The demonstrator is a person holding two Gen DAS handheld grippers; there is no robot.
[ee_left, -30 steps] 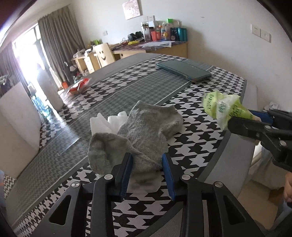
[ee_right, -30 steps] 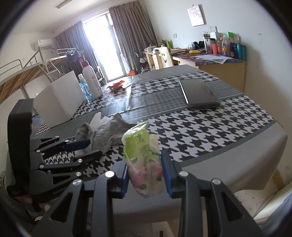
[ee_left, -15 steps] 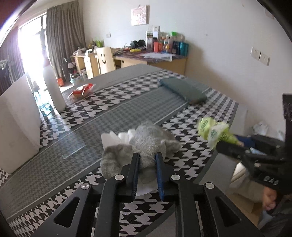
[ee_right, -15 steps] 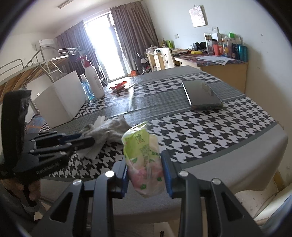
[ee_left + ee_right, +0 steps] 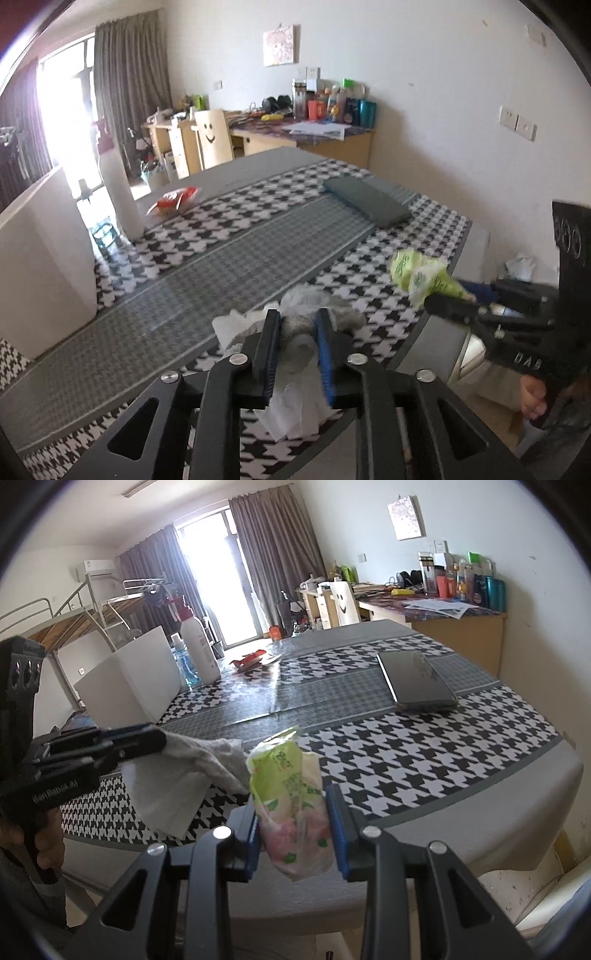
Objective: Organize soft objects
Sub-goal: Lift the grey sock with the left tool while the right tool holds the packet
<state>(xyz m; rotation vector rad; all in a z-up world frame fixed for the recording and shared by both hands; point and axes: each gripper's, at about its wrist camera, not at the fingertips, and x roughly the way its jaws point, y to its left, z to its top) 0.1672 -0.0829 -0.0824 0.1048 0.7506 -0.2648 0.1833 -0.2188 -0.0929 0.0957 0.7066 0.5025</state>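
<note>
My left gripper [image 5: 297, 334] is shut on a grey sock [image 5: 299, 341] and a white tissue [image 5: 291, 410], lifted above the near edge of the houndstooth table [image 5: 229, 243]. In the right wrist view the sock [image 5: 210, 755] and tissue [image 5: 166, 797] hang from the left gripper [image 5: 155, 738]. My right gripper [image 5: 293, 812] is shut on a green and pink tissue pack [image 5: 291, 801], held above the table's near edge. That pack [image 5: 421, 275] also shows at the right in the left wrist view, in the right gripper [image 5: 436, 301].
A white box [image 5: 125, 679] stands at the table's left, with a white bottle [image 5: 197, 650] and a blue bottle [image 5: 183, 662] behind it. A red packet [image 5: 249, 659] lies farther back. A dark flat case [image 5: 417, 681] lies at the right. A cluttered desk [image 5: 443, 609] stands by the wall.
My left gripper closed on the sock and tissue and lifted them off the table, pulling back toward the near edge. My right gripper kept holding the tissue pack, nearly still.
</note>
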